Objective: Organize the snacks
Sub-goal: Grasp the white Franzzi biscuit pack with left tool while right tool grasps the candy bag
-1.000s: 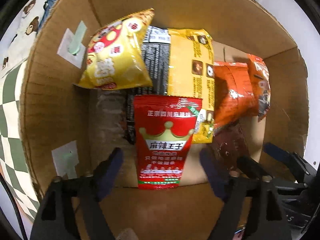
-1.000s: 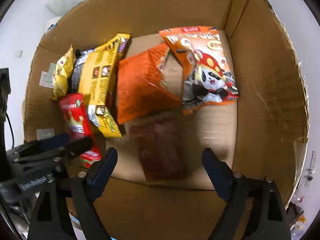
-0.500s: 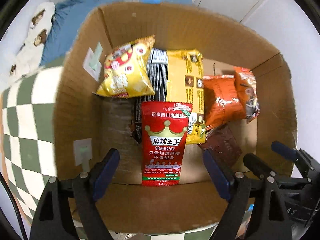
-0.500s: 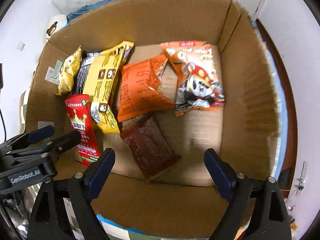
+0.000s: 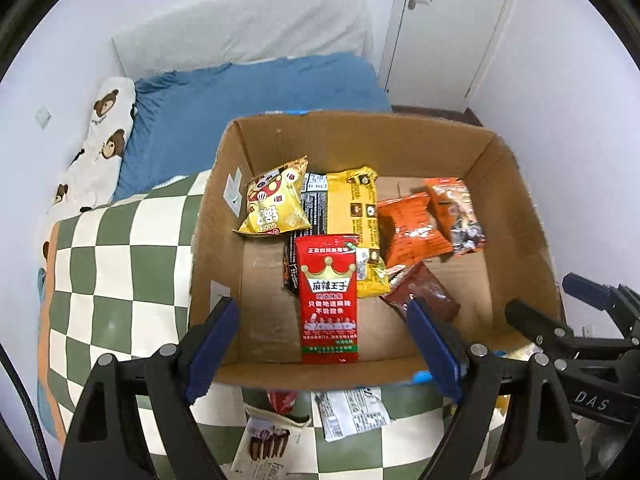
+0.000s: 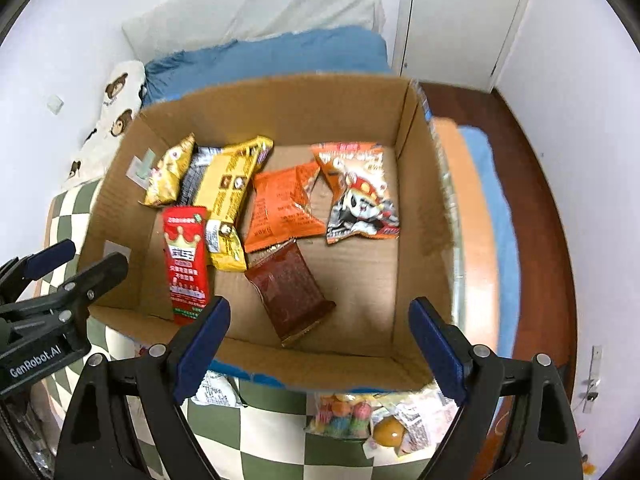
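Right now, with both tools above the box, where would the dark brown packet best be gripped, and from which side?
Probably across its narrow width near the middle, coming straight down from above. The dark brown packet lies flat and tilted on the cardboard box floor, long sides mostly clear; its upper end sits by the orange packet. The right tool is open and hangs nearest.
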`<act>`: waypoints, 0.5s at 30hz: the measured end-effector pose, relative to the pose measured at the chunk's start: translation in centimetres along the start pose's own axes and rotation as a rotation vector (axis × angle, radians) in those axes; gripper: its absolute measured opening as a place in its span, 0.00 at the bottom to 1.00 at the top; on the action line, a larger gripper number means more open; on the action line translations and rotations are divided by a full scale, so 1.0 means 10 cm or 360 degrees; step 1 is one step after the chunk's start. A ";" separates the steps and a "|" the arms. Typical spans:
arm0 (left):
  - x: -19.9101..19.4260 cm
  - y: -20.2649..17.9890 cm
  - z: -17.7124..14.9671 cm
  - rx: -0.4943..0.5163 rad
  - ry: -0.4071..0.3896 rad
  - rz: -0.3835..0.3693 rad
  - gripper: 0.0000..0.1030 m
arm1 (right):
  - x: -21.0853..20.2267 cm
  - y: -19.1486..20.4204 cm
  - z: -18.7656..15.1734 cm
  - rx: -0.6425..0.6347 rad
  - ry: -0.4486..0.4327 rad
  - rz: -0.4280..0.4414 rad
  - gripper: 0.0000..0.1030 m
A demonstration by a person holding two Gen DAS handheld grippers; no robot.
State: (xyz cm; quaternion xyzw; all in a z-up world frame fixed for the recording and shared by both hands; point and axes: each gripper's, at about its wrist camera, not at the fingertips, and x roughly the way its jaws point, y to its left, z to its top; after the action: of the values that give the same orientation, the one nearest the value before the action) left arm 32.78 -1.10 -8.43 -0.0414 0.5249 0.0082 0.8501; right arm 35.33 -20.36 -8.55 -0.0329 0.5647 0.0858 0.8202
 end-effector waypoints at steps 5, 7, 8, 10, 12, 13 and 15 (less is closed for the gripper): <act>-0.34 -0.05 -0.16 -0.0008 -0.0132 0.0003 0.83 | -0.46 -0.03 -0.13 0.0006 -0.0171 -0.0029 0.90; -0.47 -0.08 -0.22 0.0003 -0.0182 0.0011 0.83 | -0.62 -0.03 -0.19 0.0008 -0.0231 -0.0031 0.90; -0.54 -0.09 -0.26 0.0006 -0.0202 0.0011 0.83 | -0.71 -0.04 -0.24 0.0007 -0.0263 -0.0033 0.90; -0.67 -0.11 -0.32 0.0010 -0.0239 0.0009 0.83 | -0.88 -0.04 -0.31 0.0009 -0.0308 -0.0033 0.90; -0.78 -0.12 -0.38 0.0009 -0.0280 0.0022 0.83 | -1.04 -0.05 -0.38 0.0018 -0.0344 -0.0014 0.90; -0.85 -0.13 -0.42 0.0010 -0.0305 0.0033 0.83 | -1.10 -0.05 -0.42 0.0019 -0.0356 -0.0007 0.90; -0.96 -0.14 -0.49 0.0014 -0.0345 0.0047 0.83 | -1.24 -0.06 -0.50 0.0016 -0.0389 0.0003 0.90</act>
State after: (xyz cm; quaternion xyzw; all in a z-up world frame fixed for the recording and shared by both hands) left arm 24.18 -2.59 -1.92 -0.0288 0.4305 0.0230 0.9019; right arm 26.54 -23.02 1.13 -0.0175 0.4609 0.0870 0.8830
